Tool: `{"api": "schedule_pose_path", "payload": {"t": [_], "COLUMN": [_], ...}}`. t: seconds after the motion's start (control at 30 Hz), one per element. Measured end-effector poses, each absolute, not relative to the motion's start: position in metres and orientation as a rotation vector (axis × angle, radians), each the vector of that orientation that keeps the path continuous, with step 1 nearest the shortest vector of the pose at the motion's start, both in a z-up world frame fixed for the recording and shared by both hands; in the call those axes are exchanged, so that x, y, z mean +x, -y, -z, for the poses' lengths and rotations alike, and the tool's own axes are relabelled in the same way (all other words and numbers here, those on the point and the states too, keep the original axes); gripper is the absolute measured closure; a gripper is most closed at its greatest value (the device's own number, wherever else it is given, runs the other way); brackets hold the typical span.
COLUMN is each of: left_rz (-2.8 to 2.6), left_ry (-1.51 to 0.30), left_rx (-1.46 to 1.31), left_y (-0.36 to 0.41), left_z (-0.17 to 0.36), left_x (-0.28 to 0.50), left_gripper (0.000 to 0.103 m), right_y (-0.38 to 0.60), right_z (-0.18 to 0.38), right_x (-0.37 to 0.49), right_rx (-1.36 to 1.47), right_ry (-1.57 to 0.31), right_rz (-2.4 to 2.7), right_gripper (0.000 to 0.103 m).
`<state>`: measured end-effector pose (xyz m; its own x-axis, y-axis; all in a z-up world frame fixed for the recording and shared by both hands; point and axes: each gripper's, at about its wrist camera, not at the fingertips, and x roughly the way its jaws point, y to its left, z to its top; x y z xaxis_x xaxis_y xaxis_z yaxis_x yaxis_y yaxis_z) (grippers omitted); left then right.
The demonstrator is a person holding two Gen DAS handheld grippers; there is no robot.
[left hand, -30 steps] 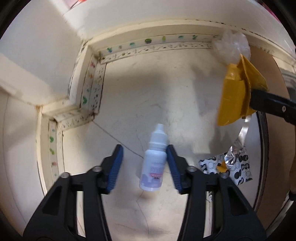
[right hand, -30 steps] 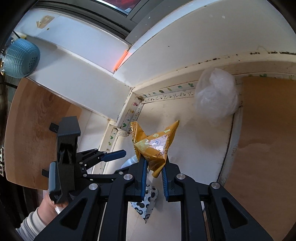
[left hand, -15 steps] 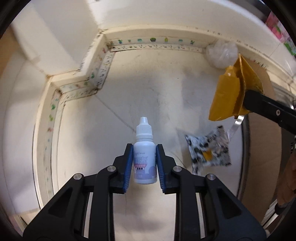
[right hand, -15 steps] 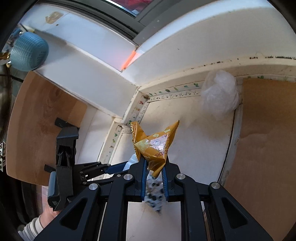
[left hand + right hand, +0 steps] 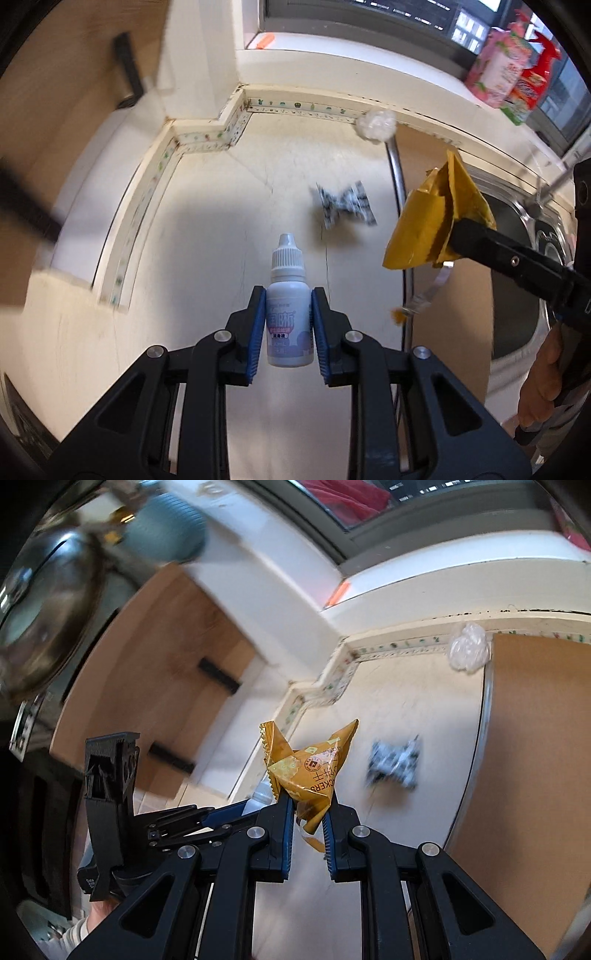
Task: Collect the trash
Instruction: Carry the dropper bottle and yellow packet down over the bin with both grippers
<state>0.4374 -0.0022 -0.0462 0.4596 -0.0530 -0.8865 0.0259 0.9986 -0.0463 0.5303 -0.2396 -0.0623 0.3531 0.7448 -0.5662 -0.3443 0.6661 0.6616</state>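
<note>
- The small white dropper bottle [image 5: 289, 311] stands upright between the 2 blue pads of the left gripper [image 5: 288, 328], clamped at its label, held clear above the cream countertop [image 5: 221, 229].
- The yellow cracker wrapper [image 5: 308, 771] is pinched at its lower end by the right gripper [image 5: 309, 829], its crumpled top flaring above the fingertips; in the left wrist view it hangs at 3 o'clock of the bottle.
- A black-and-white patterned wrapper [image 5: 345, 205] lies on the countertop, blurred, at about 1 o'clock beyond the bottle and well apart from both tools.
- A crumpled clear plastic wad [image 5: 376, 123] sits at the back edge, against the wall trim, at 1 o'clock farther out.
- A strip of foil [image 5: 430, 291] dangles below the yellow wrapper.
- A steel sink [image 5: 517, 258] lies at 3 o'clock, past a wooden board [image 5: 524, 746].
- Pink and red bottles [image 5: 509, 74] stand on the window ledge at 2 o'clock.
</note>
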Motion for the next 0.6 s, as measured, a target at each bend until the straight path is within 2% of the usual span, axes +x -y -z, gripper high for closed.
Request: {"api": "schedule_pose_path", "payload": {"t": [0.3, 0.6], "left_rz": [0.06, 0.038], "left_ry": [-1.064, -1.043], "left_rx": [-0.072, -0.145], "left_y": [-0.014, -0.039], "left_z": [0.045, 0.074], "left_x": [0.298, 0.177], "left_gripper": [0.082, 0.082], "right_y": [0.205, 0.169], "right_z": [0.043, 0.072], "right_x": [0.381, 0.242], "right_rx": [0.409, 0.331], "right_ry": [-0.947, -0.993], "right_rz": [-0.731, -0.723], "right_gripper": [0.089, 0.089]}}
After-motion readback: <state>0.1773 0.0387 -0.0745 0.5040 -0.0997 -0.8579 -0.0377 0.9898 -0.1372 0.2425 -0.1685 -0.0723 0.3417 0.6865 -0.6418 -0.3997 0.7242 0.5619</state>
